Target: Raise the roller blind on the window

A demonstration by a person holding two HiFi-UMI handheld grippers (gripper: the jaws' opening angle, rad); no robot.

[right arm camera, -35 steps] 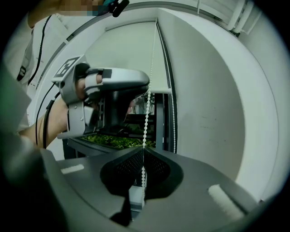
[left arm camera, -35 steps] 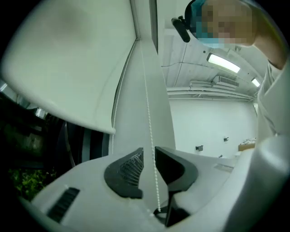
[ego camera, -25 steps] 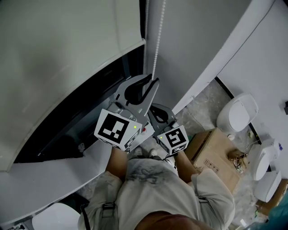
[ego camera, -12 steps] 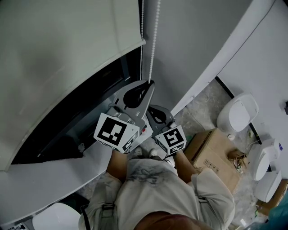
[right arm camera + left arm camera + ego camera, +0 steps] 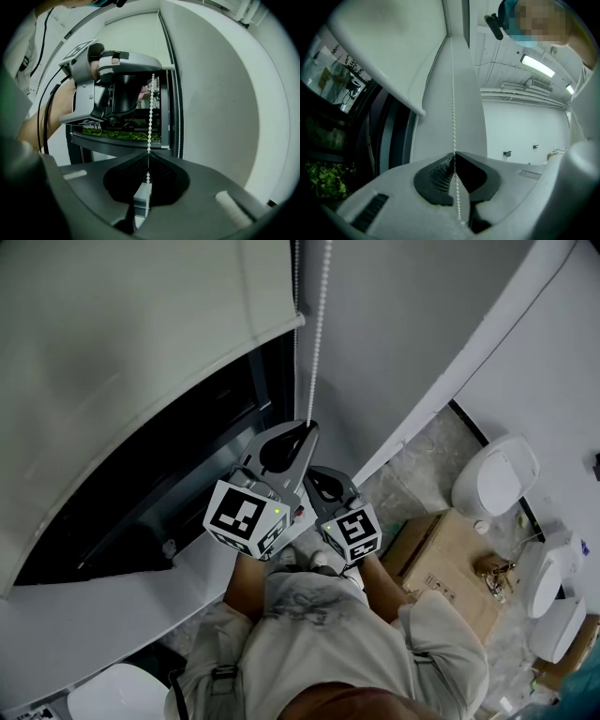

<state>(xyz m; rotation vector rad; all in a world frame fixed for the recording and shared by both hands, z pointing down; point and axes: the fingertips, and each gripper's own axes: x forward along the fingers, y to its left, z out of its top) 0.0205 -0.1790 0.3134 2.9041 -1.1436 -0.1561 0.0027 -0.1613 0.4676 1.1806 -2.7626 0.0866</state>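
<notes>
Hanging down the upper centre of the head view, the white bead chain (image 5: 317,334) of the roller blind (image 5: 141,352) runs beside the blind's right edge. It passes into the left gripper (image 5: 307,427), whose jaws are pinched together on it at their tips. The blind fills the upper left of the frame, and its lower edge slants above the dark window glass (image 5: 187,456). Just below the left gripper, the right gripper (image 5: 314,472) is likewise clamped on the chain, lower down. Its own view shows the beads entering where its jaws meet. Both tools sit mid-frame above the person's pale shirt (image 5: 309,634). At lower right, a cardboard box (image 5: 441,563) rests on the floor near white toilets (image 5: 494,474) along the wall.
</notes>
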